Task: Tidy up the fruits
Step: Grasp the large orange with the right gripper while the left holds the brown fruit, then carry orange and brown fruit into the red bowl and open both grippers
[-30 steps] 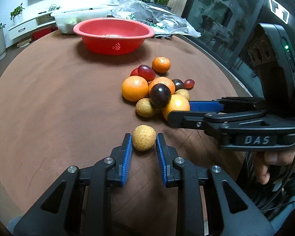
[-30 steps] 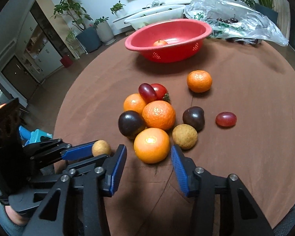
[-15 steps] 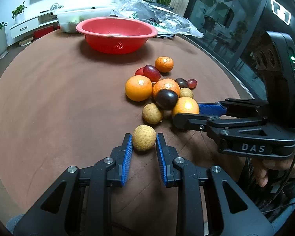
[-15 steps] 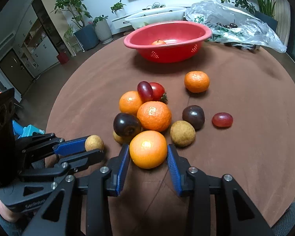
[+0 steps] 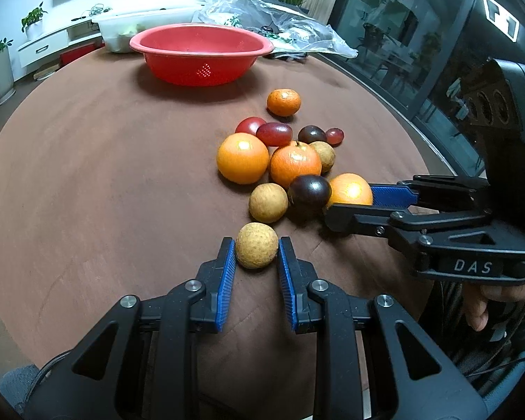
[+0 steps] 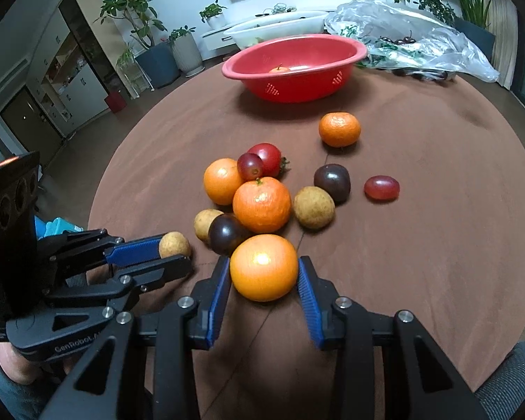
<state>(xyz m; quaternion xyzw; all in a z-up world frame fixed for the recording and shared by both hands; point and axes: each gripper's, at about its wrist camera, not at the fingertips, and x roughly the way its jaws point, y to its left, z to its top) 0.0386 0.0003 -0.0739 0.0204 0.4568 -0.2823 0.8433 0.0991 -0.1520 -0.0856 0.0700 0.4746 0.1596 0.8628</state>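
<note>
My left gripper (image 5: 256, 255) is shut on a small tan longan (image 5: 256, 250), low over the brown table; it also shows in the right wrist view (image 6: 174, 245). My right gripper (image 6: 264, 273) is shut on a large orange (image 6: 263, 267), which also shows in the left wrist view (image 5: 350, 189). Ahead lies a cluster of loose fruit: two oranges (image 6: 261, 205), two dark plums (image 6: 226, 234), two more longans (image 6: 313, 207), a tomato (image 6: 268, 155) and red grapes (image 6: 381, 187). A mandarin (image 6: 339, 129) lies apart, nearer the red basket (image 6: 294, 80).
The red basket holds one small orange fruit (image 6: 279, 69). Behind it stand a white tub (image 6: 273, 28) and a crumpled plastic bag with cherries (image 6: 409, 45). The round table's edge (image 5: 413, 133) runs close on the right, by a glass wall.
My right gripper moved forward around the large orange and closed on it. My left gripper kept its hold on the longan and drew back slightly from the cluster.
</note>
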